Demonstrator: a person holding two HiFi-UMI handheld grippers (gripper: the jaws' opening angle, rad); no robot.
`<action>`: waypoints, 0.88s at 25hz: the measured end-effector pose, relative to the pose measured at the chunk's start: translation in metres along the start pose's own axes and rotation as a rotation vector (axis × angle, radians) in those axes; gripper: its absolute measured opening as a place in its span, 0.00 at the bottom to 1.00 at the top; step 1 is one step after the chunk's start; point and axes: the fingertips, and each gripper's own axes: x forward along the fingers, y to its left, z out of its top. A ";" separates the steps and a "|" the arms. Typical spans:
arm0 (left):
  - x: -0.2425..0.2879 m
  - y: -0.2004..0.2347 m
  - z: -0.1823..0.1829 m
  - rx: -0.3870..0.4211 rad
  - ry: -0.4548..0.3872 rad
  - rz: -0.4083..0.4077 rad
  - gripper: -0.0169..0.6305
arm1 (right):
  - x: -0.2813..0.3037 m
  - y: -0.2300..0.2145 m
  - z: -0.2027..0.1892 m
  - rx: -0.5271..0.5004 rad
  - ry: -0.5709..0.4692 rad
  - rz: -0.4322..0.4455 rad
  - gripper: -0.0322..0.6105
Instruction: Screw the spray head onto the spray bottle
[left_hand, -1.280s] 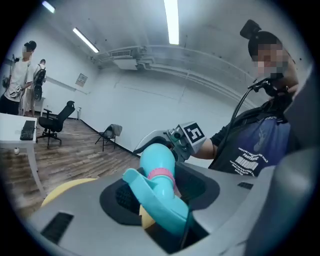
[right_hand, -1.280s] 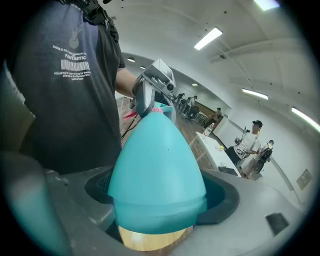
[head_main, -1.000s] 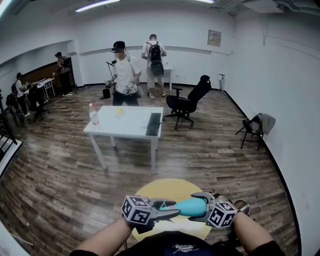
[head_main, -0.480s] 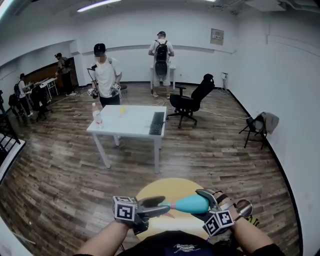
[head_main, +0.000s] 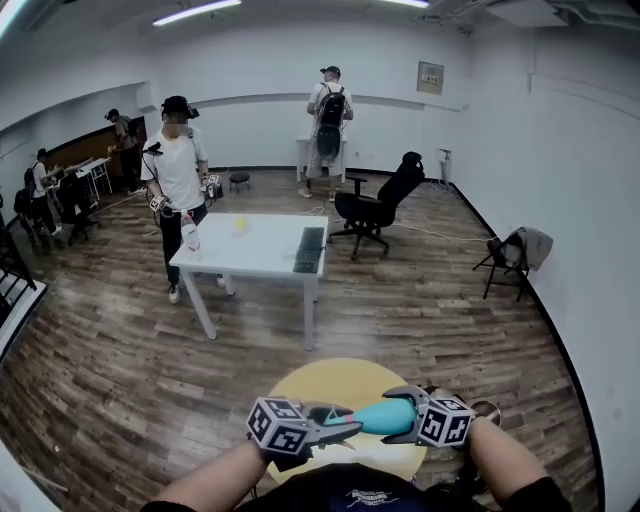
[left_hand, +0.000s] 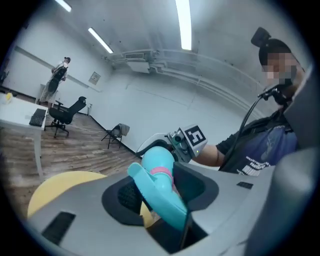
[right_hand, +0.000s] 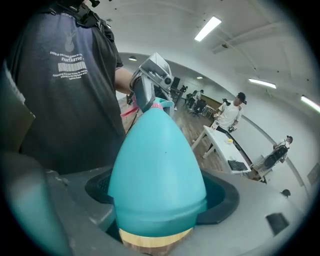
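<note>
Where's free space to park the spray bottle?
Yellow round table: far half, beyond the spray bottle, is bare; the near half is crowded under it. White table: open middle between the water bottle on the left and the keyboard on the right; a small yellow object sits near its far edge.

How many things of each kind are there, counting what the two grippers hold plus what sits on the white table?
bottle: 2, the teal spray bottle and a clear bottle
spray head: 1
keyboard: 1
small yellow thing: 1
Total: 5
</note>
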 end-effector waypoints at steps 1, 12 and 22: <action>0.000 0.002 0.003 -0.034 -0.037 -0.006 0.34 | -0.002 -0.002 0.001 -0.001 -0.002 -0.028 0.75; -0.086 0.031 0.047 -0.482 -0.556 -0.203 0.62 | -0.020 -0.022 0.013 -0.267 0.116 -0.510 0.75; -0.001 -0.007 -0.006 0.073 0.065 0.008 0.35 | 0.003 0.007 0.008 -0.006 -0.047 -0.006 0.75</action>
